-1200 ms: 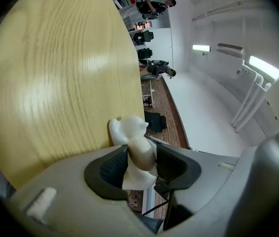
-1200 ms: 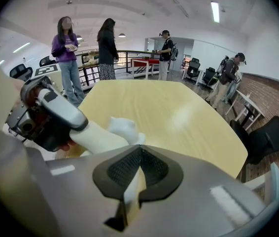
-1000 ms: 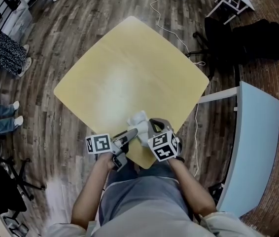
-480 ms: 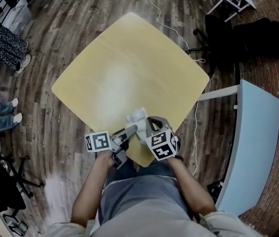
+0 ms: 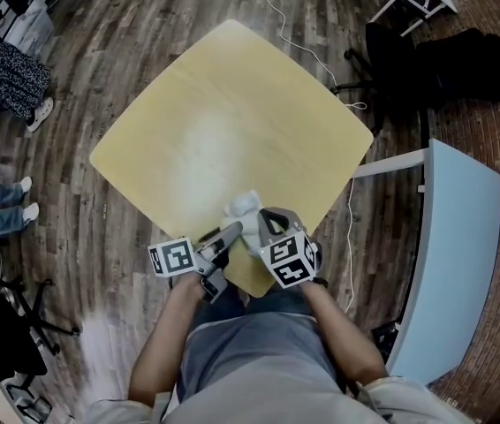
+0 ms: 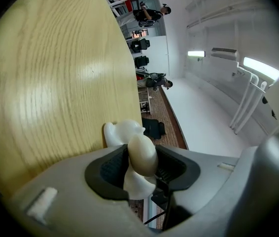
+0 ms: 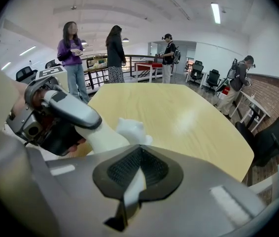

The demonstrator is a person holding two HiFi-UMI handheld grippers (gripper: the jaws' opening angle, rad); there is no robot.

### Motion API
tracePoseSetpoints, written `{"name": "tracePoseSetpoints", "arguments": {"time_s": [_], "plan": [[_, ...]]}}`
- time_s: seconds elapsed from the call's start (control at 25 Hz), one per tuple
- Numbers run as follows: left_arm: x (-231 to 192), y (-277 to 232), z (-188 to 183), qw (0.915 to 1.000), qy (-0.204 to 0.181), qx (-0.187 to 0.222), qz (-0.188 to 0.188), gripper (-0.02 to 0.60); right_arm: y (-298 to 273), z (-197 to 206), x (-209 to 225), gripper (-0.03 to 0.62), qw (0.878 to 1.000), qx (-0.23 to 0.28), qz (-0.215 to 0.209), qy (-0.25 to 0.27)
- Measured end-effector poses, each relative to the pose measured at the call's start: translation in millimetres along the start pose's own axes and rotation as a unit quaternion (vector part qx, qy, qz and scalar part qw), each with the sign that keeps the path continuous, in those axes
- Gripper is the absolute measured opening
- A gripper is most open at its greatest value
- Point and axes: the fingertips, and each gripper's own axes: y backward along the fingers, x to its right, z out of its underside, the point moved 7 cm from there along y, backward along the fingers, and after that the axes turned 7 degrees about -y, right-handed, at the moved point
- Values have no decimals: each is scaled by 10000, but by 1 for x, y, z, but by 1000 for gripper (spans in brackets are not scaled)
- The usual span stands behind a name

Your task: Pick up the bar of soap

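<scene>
A cream oval bar of soap stands on edge in a white animal-shaped soap holder at the near corner of the wooden table. My left gripper comes in level from the left. Its jaws have just been closing, and both black pads now touch the sides of the soap. My right gripper points steeply down and is shut on a thin white edge of the holder. In the head view the left gripper and the right gripper meet at the holder, which hides the soap.
The table's edge runs just behind the holder, toward me. A light blue table stands to the right and a black chair at the far right. A cable lies on the floor. Several people stand beyond the table.
Both grippers and the white holder stay at the table's near corner. Only the head view has shifted slightly.
</scene>
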Motion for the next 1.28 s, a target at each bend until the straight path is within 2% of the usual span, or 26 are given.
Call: {"name": "tracePoseSetpoints", "arguments": {"time_s": [0.16,0.28,0.4,0.6,0.84,0.96,1.12,1.28], "plan": [[1,5,-2,9999,-43,63,-79,169,2,0,1,5,10000,53,8,-66],[2,5,-1,9997,159,197,64,167,4,1,2,5,9999,82,18,-149],[12,0,2,9964,623,394,422,166,7,0,5,5,9997,131,46,-220],[24,-2,0,9944,699,502,615,163,13,-2,9,5,9993,188,95,-304],[26,1,-1,9979,277,363,463,161,24,-7,9,5,9983,423,113,-394],[35,0,-1,9974,344,401,492,160,31,-11,10,5,9977,522,107,-426],[42,4,-5,9976,172,453,500,158,38,-20,7,5,9968,679,105,-410],[51,7,-7,9969,168,515,568,158,50,-30,5,5,9955,858,149,-378]]}}
